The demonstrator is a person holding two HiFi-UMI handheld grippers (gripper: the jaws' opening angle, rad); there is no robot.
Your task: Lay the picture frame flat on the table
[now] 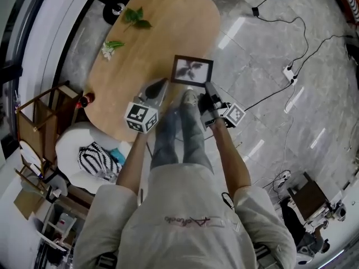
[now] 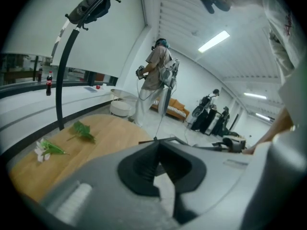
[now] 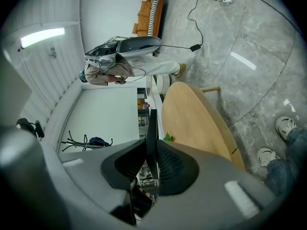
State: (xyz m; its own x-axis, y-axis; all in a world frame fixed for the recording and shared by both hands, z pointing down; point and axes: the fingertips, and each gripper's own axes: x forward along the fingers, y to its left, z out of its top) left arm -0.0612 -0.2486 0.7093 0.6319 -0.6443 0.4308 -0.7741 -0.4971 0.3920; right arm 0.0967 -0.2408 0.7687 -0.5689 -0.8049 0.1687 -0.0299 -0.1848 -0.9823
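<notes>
**Two hand-held tools on one picture frame (image 1: 192, 70).**

- **Right tool (image 3: 151, 143):** the jaws stand narrowly apart, with the ribbed pads pressed on either face of the frame. In the right gripper view the frame shows edge-on, a thin dark strip rising from between the pads.
- **Left tool (image 2: 158, 145):** the jaws are drawn close and pinch the frame at its near corner. A pale sliver shows between the pads.
- **Position:** in the head view the frame sits at the centre of the picture, over the near right edge of the wooden counter (image 1: 168, 27). The left tool meets its lower left corner and the right tool its lower right corner, so the frame lies just beyond both tips and spans the gap between them.
- **Orientation:** the picture face is turned up toward the camera. The long axis runs left to right across the head view, dipping slightly at the right. Whether the frame touches the counter cannot be told.
</notes>
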